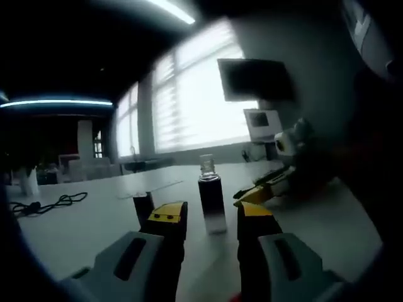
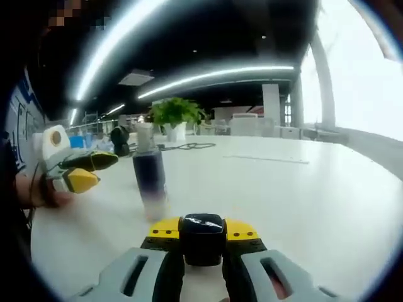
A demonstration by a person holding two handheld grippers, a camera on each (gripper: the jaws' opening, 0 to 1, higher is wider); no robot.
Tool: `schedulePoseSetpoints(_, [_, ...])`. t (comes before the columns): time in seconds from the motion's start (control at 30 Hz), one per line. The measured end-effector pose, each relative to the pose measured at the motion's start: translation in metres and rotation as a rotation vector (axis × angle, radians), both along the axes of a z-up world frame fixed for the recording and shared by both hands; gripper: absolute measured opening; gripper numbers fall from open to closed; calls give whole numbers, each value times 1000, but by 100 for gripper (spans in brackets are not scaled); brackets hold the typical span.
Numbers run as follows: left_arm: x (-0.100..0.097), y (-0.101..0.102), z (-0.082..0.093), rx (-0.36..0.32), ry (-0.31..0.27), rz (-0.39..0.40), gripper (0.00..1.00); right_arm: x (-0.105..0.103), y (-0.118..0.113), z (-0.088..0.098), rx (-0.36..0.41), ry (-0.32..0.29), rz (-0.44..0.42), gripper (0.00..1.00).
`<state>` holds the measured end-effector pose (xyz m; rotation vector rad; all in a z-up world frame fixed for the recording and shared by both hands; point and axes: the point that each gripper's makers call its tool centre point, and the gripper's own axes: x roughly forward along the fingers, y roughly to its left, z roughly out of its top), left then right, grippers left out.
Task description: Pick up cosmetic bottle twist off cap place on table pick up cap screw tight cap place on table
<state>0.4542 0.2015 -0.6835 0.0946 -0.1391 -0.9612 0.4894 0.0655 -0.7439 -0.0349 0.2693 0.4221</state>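
The cosmetic bottle (image 1: 212, 202) stood upright and uncapped on the white table (image 1: 94, 220), its clear threaded neck bare at twelve o'clock of the dark body, just ahead of the left gripper (image 1: 213, 220), whose yellow-tipped jaws stood spread and empty to either side of it. In the right gripper view the right gripper (image 2: 202, 236) was clamped on the black cap (image 2: 202, 239), and the same bottle (image 2: 150, 182) stood at about eleven o'clock of it, with the left gripper (image 2: 85, 170) further out at nine o'clock. By my judgement the step in hand was the recapping: the left jaws would do well to close low on the body, below the neck, so the thread stays free, and the right should bring the cap down square over the neck before turning, since a tilted start would cross the thread or tip the slim bottle. The bottle looked like a tall narrow cylinder, dark and glossy above, fading to a pale clear base, likely smooth and apt to slip under a light hold. The cap was a small squat black piece with a shiny top. The table was flat, matte and pale; a black cable (image 1: 44, 204) lay coiled at its far end, and a leafy potted plant (image 2: 175, 113) stood beyond the bottle.
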Motion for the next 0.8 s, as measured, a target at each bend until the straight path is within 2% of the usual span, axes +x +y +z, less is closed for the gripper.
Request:
schedulePoseSetpoints(0.1, [-1,-1,-1,9,-6,-3,22,1,-3,-3,0,13,-13,17])
schedulePoseSetpoints(0.27, [-1,-1,-2,11,0,-3,22,1,-2,-9,-67,16,-12,17])
schedulePoseSetpoints(0.4, [-3,-3,-3,20,-2,-10,22,2,-6,-9,-46,24,-25,17])
schedulePoseSetpoints(0.47, [-4,-2,-3,23,-2,-10,22,1,-5,-11,-49,37,-26,17])
schedulePoseSetpoints(0.5, [-4,-2,-2,21,-1,-10,22,0,-5,-14,-81,43,-16,17])
schedulePoseSetpoints(0.73, [-5,-1,-2,20,0,-7,22,0,-5,-13,-64,43,-18,17])
schedulePoseSetpoints(0.8, [-5,-2,-2,21,1,-9,22,0,-5,-13,-65,43,-15,22])
